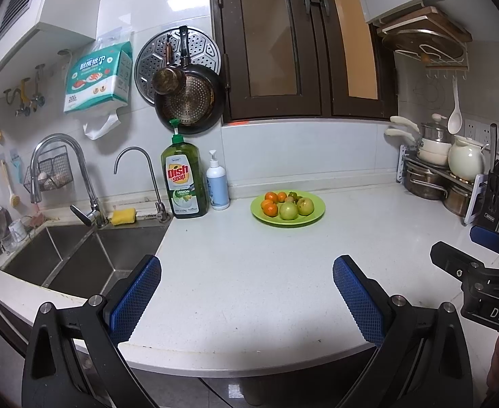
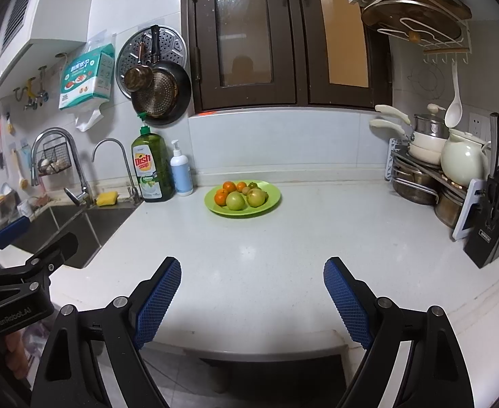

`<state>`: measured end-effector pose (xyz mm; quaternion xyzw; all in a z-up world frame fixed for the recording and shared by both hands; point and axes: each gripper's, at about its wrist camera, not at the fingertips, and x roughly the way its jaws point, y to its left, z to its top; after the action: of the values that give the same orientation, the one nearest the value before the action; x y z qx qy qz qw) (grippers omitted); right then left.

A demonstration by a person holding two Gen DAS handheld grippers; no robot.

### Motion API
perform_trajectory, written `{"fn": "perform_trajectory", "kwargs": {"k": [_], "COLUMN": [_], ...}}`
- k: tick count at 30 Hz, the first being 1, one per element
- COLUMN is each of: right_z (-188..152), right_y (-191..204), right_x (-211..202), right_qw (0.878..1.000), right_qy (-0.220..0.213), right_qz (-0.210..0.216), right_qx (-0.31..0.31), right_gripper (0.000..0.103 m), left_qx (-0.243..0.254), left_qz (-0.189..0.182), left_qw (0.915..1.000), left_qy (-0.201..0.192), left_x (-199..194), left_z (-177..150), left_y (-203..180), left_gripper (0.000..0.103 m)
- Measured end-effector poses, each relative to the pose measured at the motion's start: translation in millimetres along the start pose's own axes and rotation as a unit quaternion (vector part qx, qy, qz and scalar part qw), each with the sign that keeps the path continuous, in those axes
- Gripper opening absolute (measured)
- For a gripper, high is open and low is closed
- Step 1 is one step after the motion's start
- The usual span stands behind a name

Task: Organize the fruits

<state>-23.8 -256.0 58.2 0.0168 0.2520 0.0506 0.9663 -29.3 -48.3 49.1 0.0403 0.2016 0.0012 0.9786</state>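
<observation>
left claw: left gripper [image 1: 247,272] spread wide, blue diamond-textured pads, nothing between them, just hanging over the near edge of the white counter [image 1: 283,272]
right claw: right gripper [image 2: 252,273] same deal, jaws wide apart and empty, over the counter's front edge
writing on the rigs: the right one's body reads "DAS" seen from the left wrist view, the left one's body reads "GenRobot.AI" seen from the right wrist view
fruit: all sitting on a green plate [image 1: 312,216] toward the back of the counter, well apart from both claws
what's on it: two greenish apples [image 1: 288,210] at the front, a few small oranges [image 1: 270,208] on the left side, plus some smaller brownish-green bits at the back I can't really make out
next to the plate: white pump bottle [image 1: 217,188], label too small to read
dish soap: big green bottle [image 1: 183,183] beside that, says "Dish soap" and "LEMON"
sink side: double sink [image 1: 79,255] left of the soap, yellow sponge [image 1: 123,216] on its back ledge
wall: teal paper towel pack [image 1: 96,76] with Chinese print and "200" on it
right corner: black knife block [image 1: 495,197], small white label I can't read
</observation>
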Motion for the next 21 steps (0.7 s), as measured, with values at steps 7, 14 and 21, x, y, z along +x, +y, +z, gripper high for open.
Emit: {"fn": "perform_trajectory", "kwargs": {"k": [7,14,21], "right_z": [-0.2,-0.2,-0.4], "right_y": [1.1,0.7,1.7], "right_x": [-0.5,-0.9,-1.1], "right_qw": [1.000,1.000,1.000], "right_qy": [0.001,0.001,0.001], "right_qz": [0.000,0.000,0.000], "right_qx": [-0.001,-0.001,-0.001], "right_gripper": [0.087,0.087,0.087], "left_qx": [0.001,0.001,0.002], "left_qz": [0.000,0.000,0.000], "left_qw": [1.0000,1.0000,1.0000], "left_qy": [0.000,0.001,0.003], "left_x": [1.2,1.4,2.3], "left_z": [0.6,0.4,-0.8], "left_y": [-0.5,-1.0,-0.9], "left_gripper": [0.103,0.103,0.103]}}
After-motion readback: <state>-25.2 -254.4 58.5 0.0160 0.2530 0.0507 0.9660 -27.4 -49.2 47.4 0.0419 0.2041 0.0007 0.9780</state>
